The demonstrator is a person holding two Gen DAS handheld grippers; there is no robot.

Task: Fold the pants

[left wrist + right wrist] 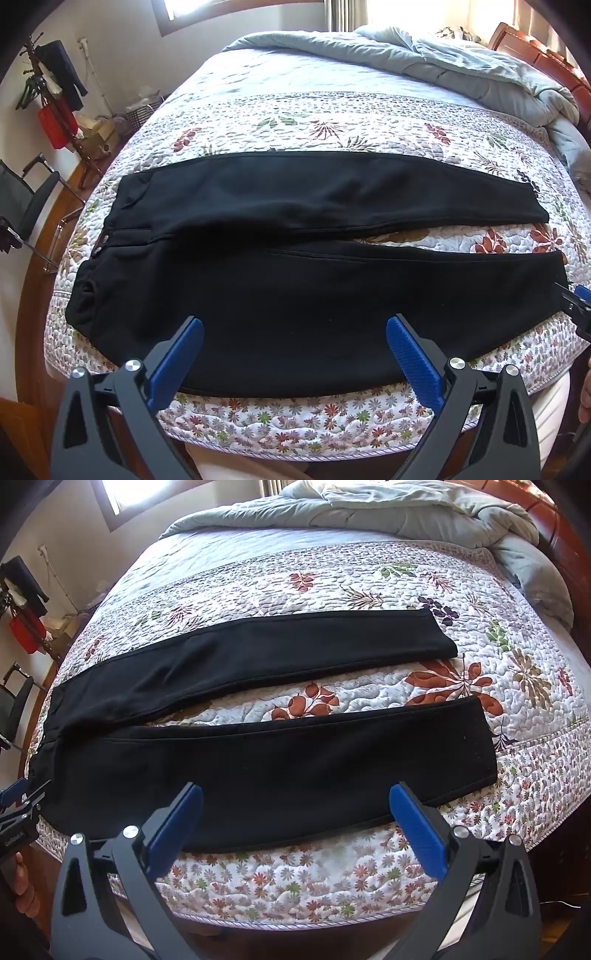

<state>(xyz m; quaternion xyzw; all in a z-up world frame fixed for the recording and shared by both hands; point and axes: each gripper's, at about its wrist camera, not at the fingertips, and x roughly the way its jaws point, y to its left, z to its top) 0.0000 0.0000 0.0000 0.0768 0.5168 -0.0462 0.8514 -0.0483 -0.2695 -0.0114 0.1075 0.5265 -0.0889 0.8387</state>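
A: Where were the black pants (295, 266)?

B: Spread flat on the floral quilt (332, 122) of the bed, waistband to the left, both legs running right with a strip of quilt between them. The near leg lay along the bed's front edge.

A: And the grippers?

B: The left gripper (294, 345) hung above the near leg by the waist, jaws wide apart, grasping nothing. The right gripper (295, 812) hovered over the same leg nearer the hem, also spread and empty
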